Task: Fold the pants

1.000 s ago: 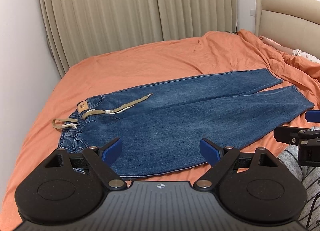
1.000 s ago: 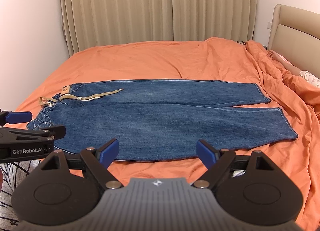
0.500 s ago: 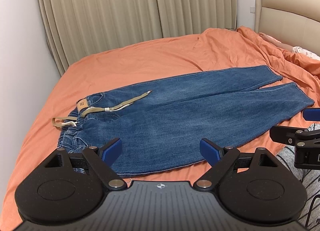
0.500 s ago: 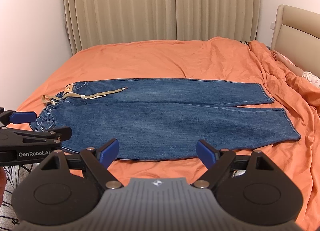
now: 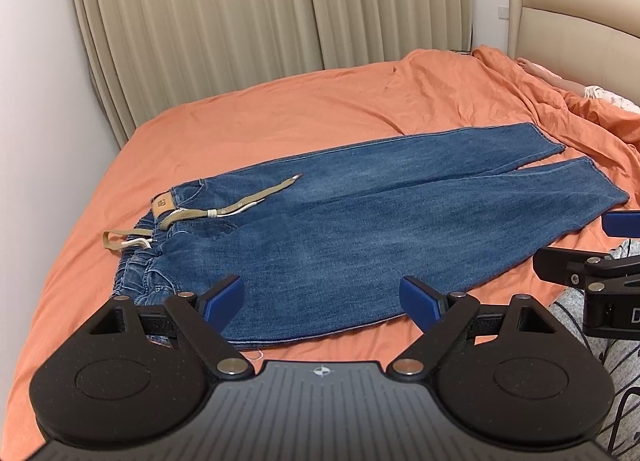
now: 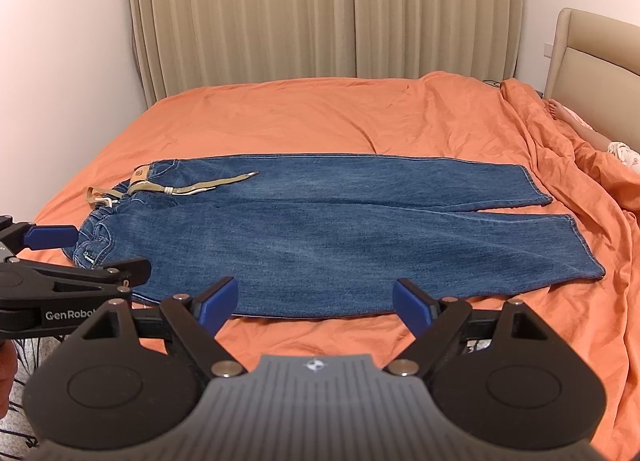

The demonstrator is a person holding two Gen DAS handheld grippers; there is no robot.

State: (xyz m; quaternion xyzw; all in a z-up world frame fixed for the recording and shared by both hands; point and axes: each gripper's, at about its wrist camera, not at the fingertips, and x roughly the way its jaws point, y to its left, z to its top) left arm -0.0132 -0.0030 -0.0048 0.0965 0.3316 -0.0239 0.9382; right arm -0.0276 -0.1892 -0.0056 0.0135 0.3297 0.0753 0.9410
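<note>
Blue jeans [image 5: 360, 229] lie flat on the orange bed, waist at the left, both legs stretched to the right; they also show in the right wrist view [image 6: 340, 237]. A khaki belt [image 5: 224, 209] lies loose across the waist. My left gripper [image 5: 322, 301] is open and empty, held above the near hem of the jeans by the waist. My right gripper [image 6: 314, 299] is open and empty, held above the bed's near edge in front of the jeans. Each gripper shows at the edge of the other's view.
The orange sheet [image 6: 320, 121] covers the bed and bunches into folds at the right. A person's bare foot [image 6: 558, 109] lies by the beige headboard [image 6: 592, 57]. Beige curtains [image 6: 320, 13] hang behind the bed. A white wall stands at the left.
Both grippers have drawn back and risen slightly, so the jeans sit a little farther away in both views. The jeans have not moved.
</note>
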